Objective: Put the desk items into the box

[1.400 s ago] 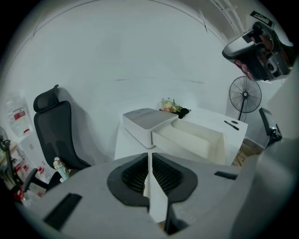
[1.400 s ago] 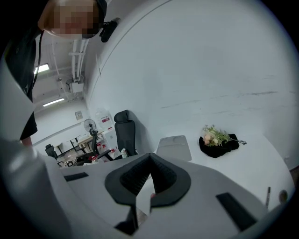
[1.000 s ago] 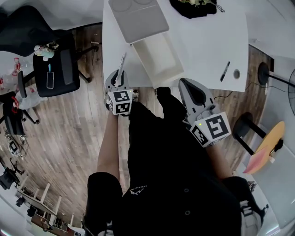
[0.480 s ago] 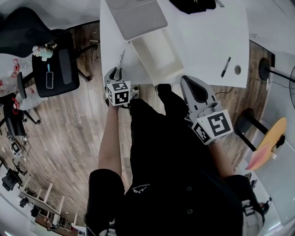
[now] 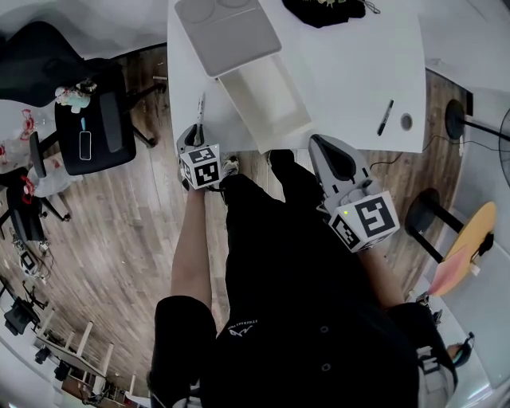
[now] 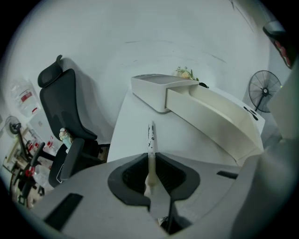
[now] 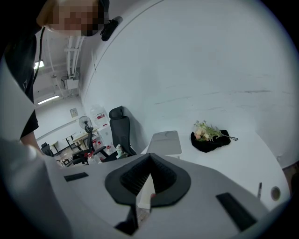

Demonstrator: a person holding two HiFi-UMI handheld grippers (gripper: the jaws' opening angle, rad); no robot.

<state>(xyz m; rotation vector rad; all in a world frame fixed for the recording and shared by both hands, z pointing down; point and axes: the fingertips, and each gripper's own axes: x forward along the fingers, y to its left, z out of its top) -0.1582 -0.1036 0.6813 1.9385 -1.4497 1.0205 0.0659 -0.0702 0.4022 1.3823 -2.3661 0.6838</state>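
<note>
My left gripper (image 5: pixel 197 132) hovers at the white desk's (image 5: pixel 351 72) front left edge, shut on a white pen (image 5: pixel 199 107). In the left gripper view the pen (image 6: pixel 150 140) sticks out forward between the jaws over the desk. An open white box (image 5: pixel 267 102) lies just to the right, its grey lid (image 5: pixel 227 32) beyond it; the same box (image 6: pixel 210 116) shows ahead on the right. A black marker (image 5: pixel 386 117) lies near the desk's right front. My right gripper (image 5: pixel 317 142) hangs shut and empty just off the front edge.
A black pouch with flowers (image 5: pixel 323 9) lies at the desk's far side, also in the right gripper view as the pouch (image 7: pixel 210 137). A cable hole (image 5: pixel 406 122) sits beside the marker. A black office chair (image 5: pixel 92 131) stands left of the desk, a fan (image 6: pixel 264 88) at the right.
My left gripper has shifted a little to the left and farther along the desk edge with the pen in it. The right gripper has barely moved.
</note>
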